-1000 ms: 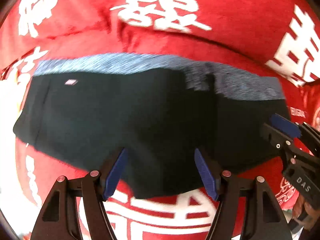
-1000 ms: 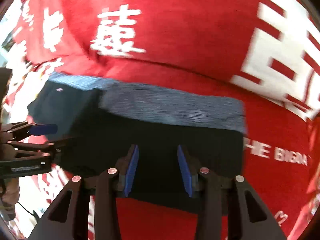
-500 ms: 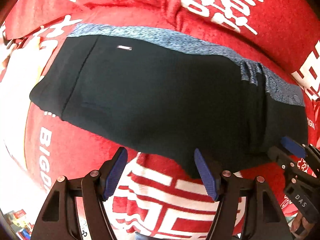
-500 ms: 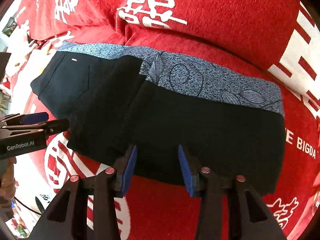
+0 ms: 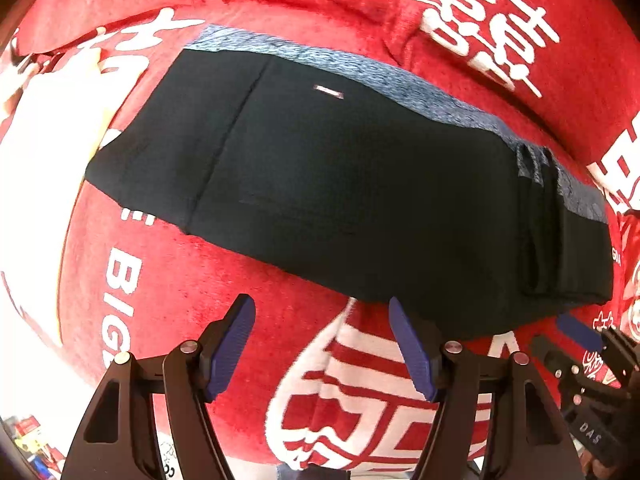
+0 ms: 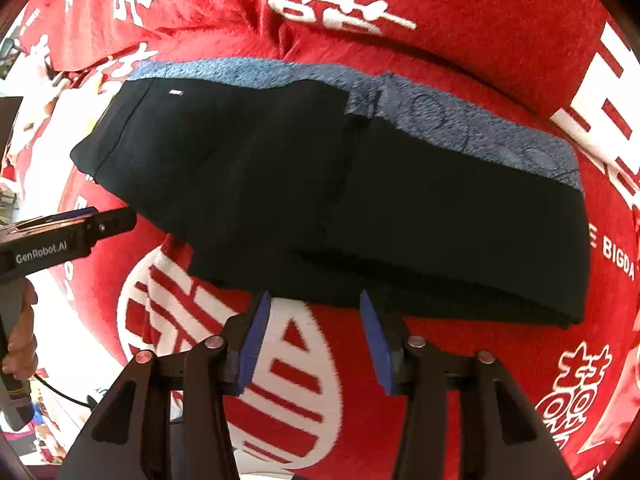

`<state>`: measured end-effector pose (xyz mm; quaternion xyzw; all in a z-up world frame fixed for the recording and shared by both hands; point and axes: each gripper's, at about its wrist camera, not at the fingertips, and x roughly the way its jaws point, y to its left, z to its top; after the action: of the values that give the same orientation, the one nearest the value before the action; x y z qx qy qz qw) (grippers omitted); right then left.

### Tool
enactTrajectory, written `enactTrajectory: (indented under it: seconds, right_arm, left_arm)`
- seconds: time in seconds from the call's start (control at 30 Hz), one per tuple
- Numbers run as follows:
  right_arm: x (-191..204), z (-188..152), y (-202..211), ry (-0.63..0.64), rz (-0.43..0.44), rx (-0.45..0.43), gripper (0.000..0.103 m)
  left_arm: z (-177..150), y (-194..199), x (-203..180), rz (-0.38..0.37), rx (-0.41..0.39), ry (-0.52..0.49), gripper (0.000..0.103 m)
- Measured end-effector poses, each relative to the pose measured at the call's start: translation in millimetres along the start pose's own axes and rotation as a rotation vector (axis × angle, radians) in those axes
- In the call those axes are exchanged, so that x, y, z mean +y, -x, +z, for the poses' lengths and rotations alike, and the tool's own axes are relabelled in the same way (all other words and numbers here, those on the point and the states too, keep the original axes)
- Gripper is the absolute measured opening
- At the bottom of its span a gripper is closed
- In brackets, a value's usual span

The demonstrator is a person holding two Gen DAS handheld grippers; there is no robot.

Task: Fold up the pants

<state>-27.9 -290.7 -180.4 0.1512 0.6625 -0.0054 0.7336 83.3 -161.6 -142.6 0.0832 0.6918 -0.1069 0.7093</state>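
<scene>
Black folded pants (image 5: 340,184) with a blue-grey patterned waistband lie flat on the red blanket (image 5: 224,280). My left gripper (image 5: 320,320) hangs open over the blanket, just short of the pants' near edge, with nothing between its pads. In the right wrist view the pants (image 6: 340,200) fill the middle. My right gripper (image 6: 315,308) sits at their near edge. Its jaws are opening and only blanket shows between the pads. Each gripper also shows in the other's view: the right gripper (image 5: 560,344) at lower right, the left gripper (image 6: 108,218) at the left edge.
The red blanket (image 6: 460,380) bears large white characters and rises in a fold behind the pants. A white sheet (image 5: 48,140) lies at the left. A person's hand (image 6: 20,340) holds the left gripper's handle. Small clutter shows at the lower left edge.
Both grippers have drawn back off the pants to their near edge, the left one also shifting left. The right jaws stand a little wider. The pants lie still.
</scene>
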Motion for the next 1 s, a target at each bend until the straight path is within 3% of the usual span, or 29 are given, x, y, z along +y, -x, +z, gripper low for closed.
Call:
enactTrajectory:
  seconds: [0.3, 0.6, 0.87, 1.0]
  right_arm:
    - [46, 2, -11, 0.06, 0.018, 0.029, 0.053]
    - [66, 12, -23, 0.096, 0.009, 0.061, 0.055]
    - [74, 18, -34, 0.106, -0.022, 0.074, 0.058]
    - [79, 20, -37, 0.121, -0.033, 0.075, 0.062]
  left_arm:
    - [-5, -6, 34, -0.015, 0.012, 0.054, 0.07]
    - [-5, -13, 63, -0.027, 0.018, 0.122, 0.07]
    - [11, -14, 119, -0.094, -0.043, 0.29, 0.07]
    - [10, -14, 133, -0.088, -0.051, 0.307, 0.07]
